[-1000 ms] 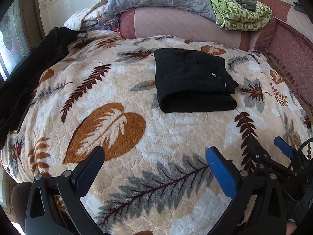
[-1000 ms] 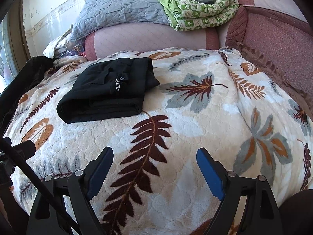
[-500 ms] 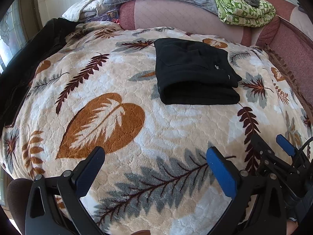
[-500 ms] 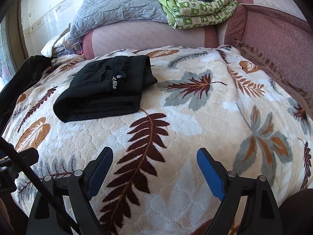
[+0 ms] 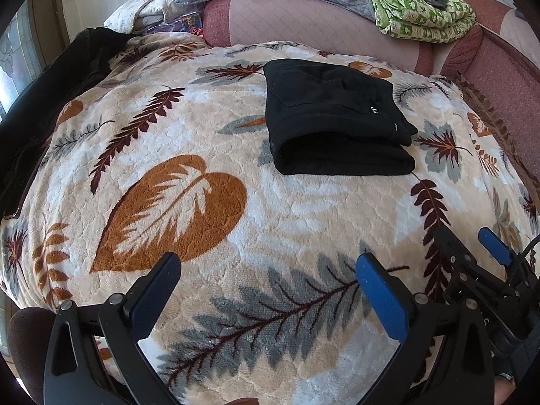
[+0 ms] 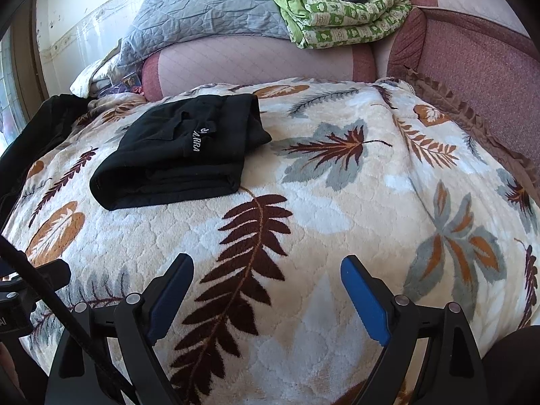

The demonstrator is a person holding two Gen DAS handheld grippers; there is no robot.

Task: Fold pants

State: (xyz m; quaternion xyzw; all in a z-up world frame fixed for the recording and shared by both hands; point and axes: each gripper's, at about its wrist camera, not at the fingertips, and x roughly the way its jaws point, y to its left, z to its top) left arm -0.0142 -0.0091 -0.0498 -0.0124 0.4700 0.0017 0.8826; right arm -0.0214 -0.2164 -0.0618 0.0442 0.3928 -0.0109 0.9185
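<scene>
The black pants (image 5: 334, 125) lie folded into a compact rectangle on the leaf-patterned blanket (image 5: 209, 155) covering the bed, toward its far side near the pink bolster (image 6: 256, 62). Layers appear stacked squarely, though one corner juts out at the right edge. The left gripper (image 5: 268, 285) and right gripper (image 6: 266, 287) both hover over bare blanket, well apart from the garment, jaws spread wide and holding nothing. Judgement: folding looks essentially complete; any remaining step is best limited to tucking that stray corner without disturbing the stack.
</scene>
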